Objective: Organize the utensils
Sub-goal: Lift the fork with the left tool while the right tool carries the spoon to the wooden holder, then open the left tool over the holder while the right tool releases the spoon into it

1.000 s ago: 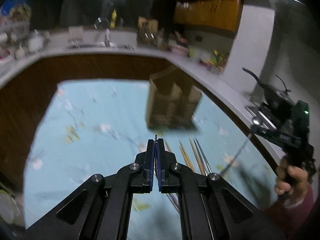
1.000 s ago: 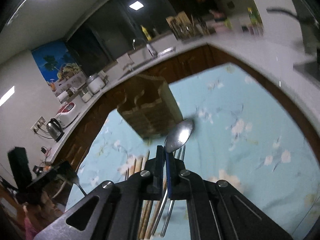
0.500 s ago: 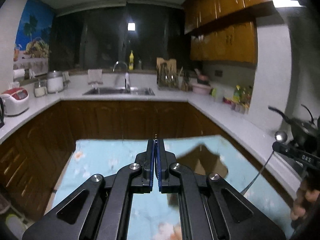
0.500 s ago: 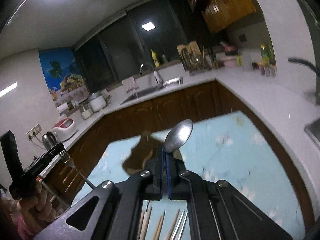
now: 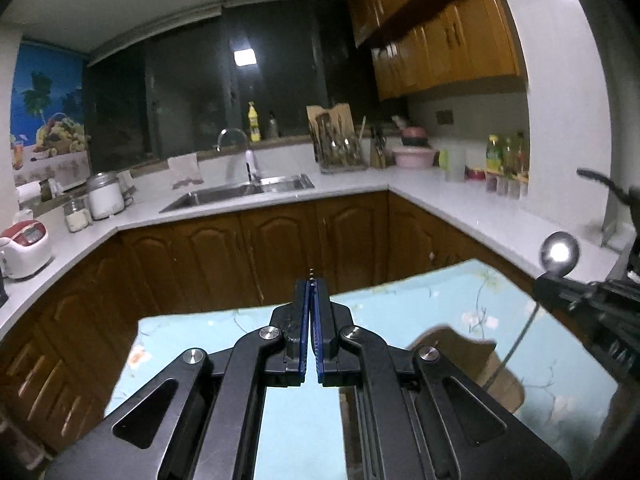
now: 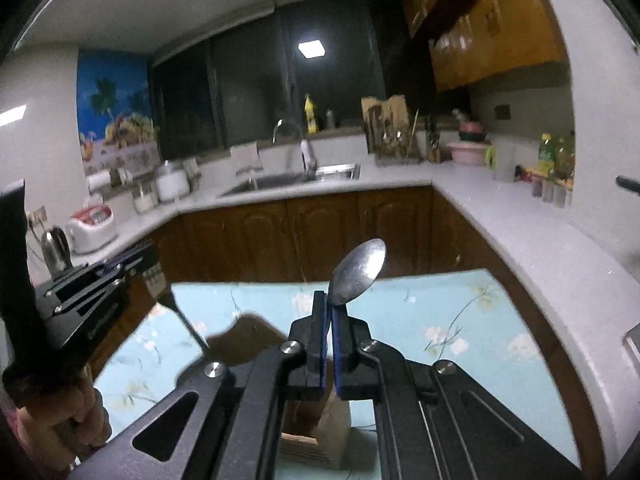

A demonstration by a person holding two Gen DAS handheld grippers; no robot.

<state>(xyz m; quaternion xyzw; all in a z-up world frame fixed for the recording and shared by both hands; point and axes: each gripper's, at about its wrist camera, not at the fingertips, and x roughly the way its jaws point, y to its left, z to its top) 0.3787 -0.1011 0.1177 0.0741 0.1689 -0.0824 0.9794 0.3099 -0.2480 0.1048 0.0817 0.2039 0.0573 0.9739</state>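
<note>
My right gripper (image 6: 329, 312) is shut on a metal spoon (image 6: 358, 272), bowl up, handle running down between the fingers; it also shows in the left wrist view (image 5: 558, 257). My left gripper (image 5: 311, 296) is shut on a thin utensil; only its small tip shows above the fingers. In the right wrist view the left gripper (image 6: 136, 266) holds a fork whose handle (image 6: 188, 326) slants down toward the wooden utensil holder (image 6: 244, 340). The holder (image 5: 468, 354) stands on the blue floral tablecloth (image 5: 200, 332), below both grippers.
Brown cabinets and a white L-shaped counter (image 5: 460, 204) lie beyond the table. A sink (image 5: 240, 190), rice cooker (image 5: 26, 242), jars and a knife rack (image 5: 334, 140) sit on the counter. A pan handle (image 5: 600, 180) sticks out at the right.
Both grippers have lifted and tilted up from the table. The chopsticks and utensils lying on the cloth have dropped out of view. The holder now sits low, under the grippers.
</note>
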